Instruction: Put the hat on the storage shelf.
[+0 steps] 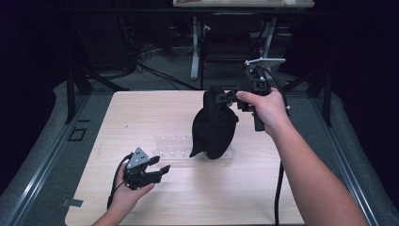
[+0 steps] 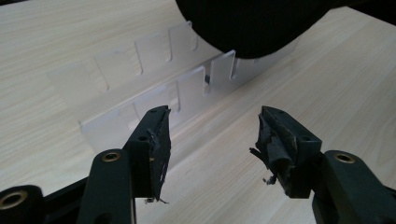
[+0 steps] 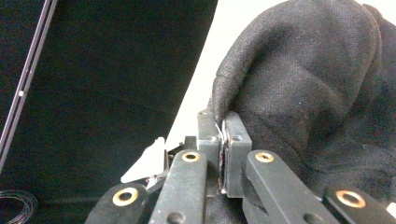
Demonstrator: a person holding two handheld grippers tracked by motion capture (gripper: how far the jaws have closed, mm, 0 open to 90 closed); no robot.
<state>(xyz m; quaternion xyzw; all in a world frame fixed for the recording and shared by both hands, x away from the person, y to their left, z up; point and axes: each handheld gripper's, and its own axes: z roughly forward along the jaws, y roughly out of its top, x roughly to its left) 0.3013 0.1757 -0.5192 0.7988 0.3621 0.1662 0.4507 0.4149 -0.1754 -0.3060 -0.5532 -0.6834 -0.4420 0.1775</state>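
Table (image 1: 141, 113): bears a clear slotted rack (image 1: 174, 146) at centre. Black cloth (image 1: 214, 125): hangs over the rack's right end, pinched at its top by the right gripper (image 1: 229, 96), jaws closed. Left gripper (image 1: 162, 170): near the rack's front, jaws wide apart, empty.

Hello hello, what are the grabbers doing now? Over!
Right gripper shut on black cloth, lifted over clear rack. Left gripper open, low over table. Nothing in the way.
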